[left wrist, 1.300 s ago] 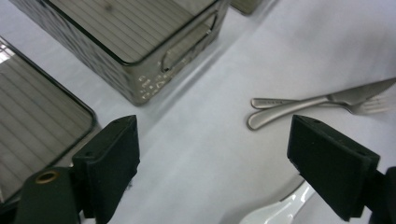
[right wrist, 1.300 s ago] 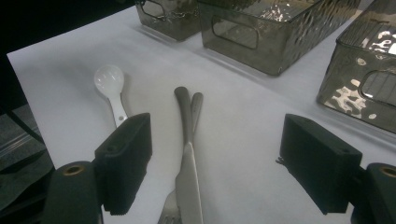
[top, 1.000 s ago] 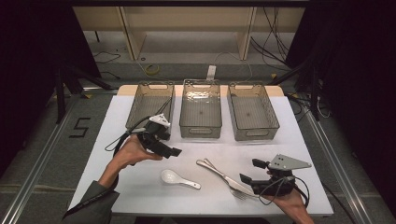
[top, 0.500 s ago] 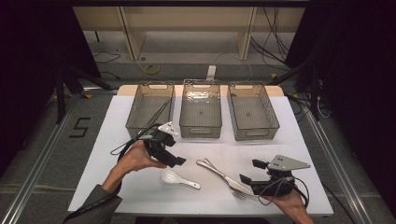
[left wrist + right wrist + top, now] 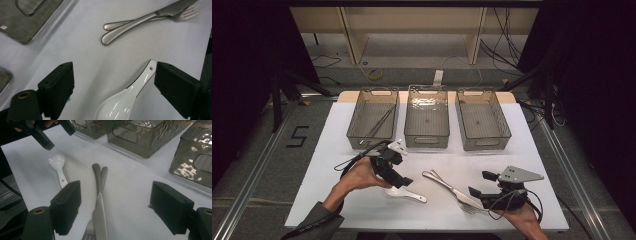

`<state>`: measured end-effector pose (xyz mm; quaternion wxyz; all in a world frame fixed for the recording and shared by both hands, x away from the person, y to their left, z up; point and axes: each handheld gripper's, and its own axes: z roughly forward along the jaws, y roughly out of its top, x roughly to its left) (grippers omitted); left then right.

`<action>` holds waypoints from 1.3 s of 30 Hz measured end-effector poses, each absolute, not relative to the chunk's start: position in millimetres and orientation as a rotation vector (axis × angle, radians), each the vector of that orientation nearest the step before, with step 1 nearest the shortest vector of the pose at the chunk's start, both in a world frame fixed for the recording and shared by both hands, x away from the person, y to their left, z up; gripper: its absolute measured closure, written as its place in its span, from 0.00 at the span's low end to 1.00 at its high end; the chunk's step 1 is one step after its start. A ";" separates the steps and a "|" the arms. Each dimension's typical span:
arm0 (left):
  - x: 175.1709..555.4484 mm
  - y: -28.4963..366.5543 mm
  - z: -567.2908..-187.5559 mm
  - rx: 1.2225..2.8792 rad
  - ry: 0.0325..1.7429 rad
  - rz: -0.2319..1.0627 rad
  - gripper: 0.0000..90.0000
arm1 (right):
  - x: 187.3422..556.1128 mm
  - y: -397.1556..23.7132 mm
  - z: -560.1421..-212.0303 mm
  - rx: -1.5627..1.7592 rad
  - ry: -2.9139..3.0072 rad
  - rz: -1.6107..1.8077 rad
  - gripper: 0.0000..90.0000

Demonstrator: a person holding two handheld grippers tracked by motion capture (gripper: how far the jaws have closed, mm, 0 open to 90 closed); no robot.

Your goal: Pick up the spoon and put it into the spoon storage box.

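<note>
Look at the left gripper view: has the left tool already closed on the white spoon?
No: the left tool is open, and the white spoon lies between its jaws ungripped.

The left gripper (image 5: 398, 176) has come down over the white spoon (image 5: 408, 194).

Three bins (image 5: 427, 122) stand in a row along the far edge of the table (image 5: 332, 150). Toward the near edge, a spoon (image 5: 409, 194) lies left of a crossed knife (image 5: 452, 189) and fork (image 5: 464, 206).
</note>
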<state>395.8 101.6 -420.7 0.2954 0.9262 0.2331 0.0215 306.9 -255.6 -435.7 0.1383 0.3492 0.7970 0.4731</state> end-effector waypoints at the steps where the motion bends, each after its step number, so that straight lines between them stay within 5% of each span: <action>1: 394.9 100.1 -422.0 2.477 0.616 0.062 0.17 | 306.8 -255.8 -435.8 1.009 2.303 1.370 0.29; 13: 383.0 85.7 -438.2 2.589 0.531 0.054 0.20 | 306.2 -254.2 -434.9 1.003 2.310 1.360 0.29; 39: 369.4 62.8 -464.3 2.767 0.368 0.047 0.57 | 306.6 -252.5 -435.4 0.992 2.325 1.347 0.29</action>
